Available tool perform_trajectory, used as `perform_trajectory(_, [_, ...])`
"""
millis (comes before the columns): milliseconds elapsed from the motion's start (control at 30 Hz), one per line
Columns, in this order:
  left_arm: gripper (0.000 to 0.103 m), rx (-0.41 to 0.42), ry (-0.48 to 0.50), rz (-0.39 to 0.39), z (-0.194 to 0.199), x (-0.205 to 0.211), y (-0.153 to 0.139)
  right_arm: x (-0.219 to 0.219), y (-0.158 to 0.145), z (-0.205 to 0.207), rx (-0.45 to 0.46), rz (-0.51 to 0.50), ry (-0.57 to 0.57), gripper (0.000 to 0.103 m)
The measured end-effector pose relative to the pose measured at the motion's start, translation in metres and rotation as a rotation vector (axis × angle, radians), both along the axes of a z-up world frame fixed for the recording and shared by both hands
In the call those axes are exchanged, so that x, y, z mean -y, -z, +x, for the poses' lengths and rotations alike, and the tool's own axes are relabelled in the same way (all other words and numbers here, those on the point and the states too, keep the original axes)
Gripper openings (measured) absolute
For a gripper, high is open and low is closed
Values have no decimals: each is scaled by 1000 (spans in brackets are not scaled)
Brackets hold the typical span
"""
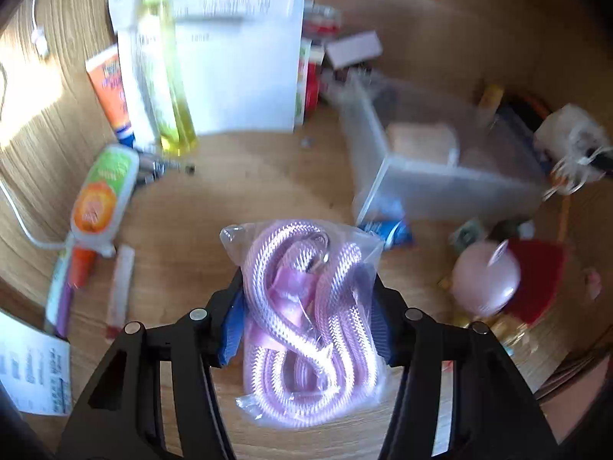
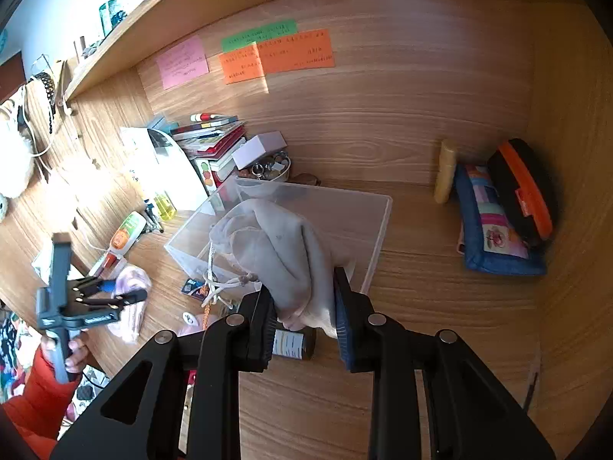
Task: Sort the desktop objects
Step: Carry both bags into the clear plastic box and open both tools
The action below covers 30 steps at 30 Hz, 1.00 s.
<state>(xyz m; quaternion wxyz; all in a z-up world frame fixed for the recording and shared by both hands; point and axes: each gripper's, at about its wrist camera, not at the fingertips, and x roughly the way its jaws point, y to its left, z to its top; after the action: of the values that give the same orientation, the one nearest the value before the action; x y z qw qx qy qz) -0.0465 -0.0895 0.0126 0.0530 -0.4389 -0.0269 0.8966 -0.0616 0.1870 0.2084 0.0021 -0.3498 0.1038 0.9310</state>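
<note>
My left gripper [image 1: 306, 306] is shut on a clear plastic bag holding a coiled pink braided cord [image 1: 306, 306], its blue pads pressing both sides, lifted off the wooden desk [image 1: 245, 188]. In the right wrist view that same gripper [image 2: 126, 293] shows at the left with the pink bag [image 2: 132, 278], held by a hand in a red sleeve. My right gripper [image 2: 304, 306] is shut on a grey cloth drawstring pouch [image 2: 283, 245], which hangs at the near edge of a clear plastic box [image 2: 379, 230]. The box [image 1: 440, 188] lies right of the left gripper.
White papers [image 1: 237, 57], a yellow bottle [image 1: 172, 88] and tubes [image 1: 103, 195] crowd the left. Stacked books [image 2: 214, 134], a small white box [image 2: 256, 149] and sticky notes [image 2: 276, 53] stand behind. Pencil cases [image 2: 498, 226] fill the right corner. A dark bottle [image 2: 295, 343] lies below my right gripper.
</note>
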Motion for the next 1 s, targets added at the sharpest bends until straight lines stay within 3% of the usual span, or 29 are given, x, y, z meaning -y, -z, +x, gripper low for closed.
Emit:
perform_trajectory(167, [49,-69,33,22,-4,-7,-32,-2,4,-14,8,8,2,24])
perform_trajectory(267, [49,-80,39,7,-18,-17,-35,-4,8,-23,17,-1,-2,24])
perform_trajectory(433, [49,-112,64,60,-27,-23,-43,-4,14,-32,31,4,-6,24])
perform_trajectory(733, [49,-211,143,117,-53,-43,-82,-12,23,-53,36,9,11,24])
perform_trajectory(1000, [49,-231,139,72,-92,-65,-86,-20,33,-74,33,-30,5,24])
